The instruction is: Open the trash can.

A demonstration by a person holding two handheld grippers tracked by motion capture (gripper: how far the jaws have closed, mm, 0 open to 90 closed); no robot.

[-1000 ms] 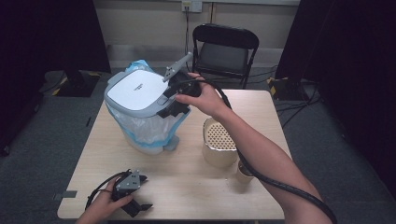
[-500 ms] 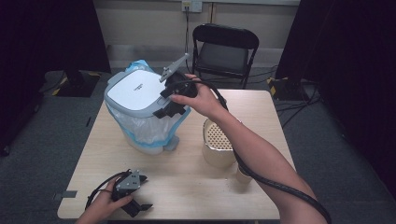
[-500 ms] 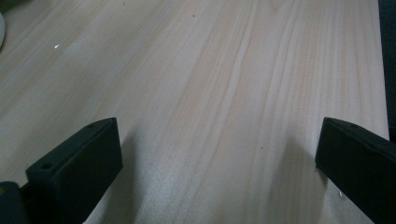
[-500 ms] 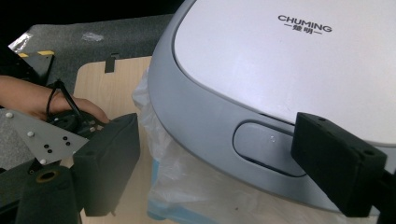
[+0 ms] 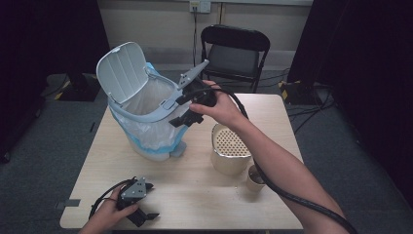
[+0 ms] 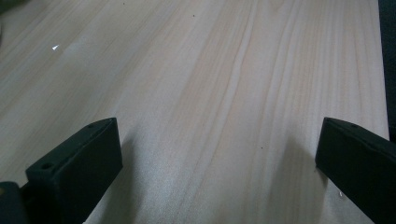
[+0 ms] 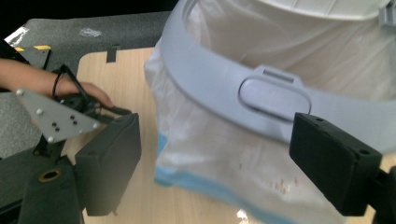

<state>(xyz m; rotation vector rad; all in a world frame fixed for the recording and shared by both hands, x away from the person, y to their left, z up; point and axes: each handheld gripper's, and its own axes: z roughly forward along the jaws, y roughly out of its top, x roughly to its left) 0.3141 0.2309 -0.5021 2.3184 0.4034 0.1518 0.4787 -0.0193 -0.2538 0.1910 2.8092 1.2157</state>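
The bin (image 5: 146, 117) stands at the bench's (image 5: 204, 195) far left, lid (image 5: 121, 72) raised upright, liner bag (image 7: 224, 154) draped over its rim. The right tongs (image 5: 187, 109) sit at the bin's front rim, jaws apart and just been closing slightly, gripping nothing. The left tongs (image 5: 146, 217) rest near the bench's front edge, jaws wide apart.

Bare table (image 5: 195, 195) lies open between my left gripper (image 5: 141, 217) and the bin (image 5: 146, 126). To my right, a perforated pot (image 5: 230, 155) and small cup (image 5: 254, 178) block the way. The raised lid (image 5: 121, 72) blocks the bin's far side.
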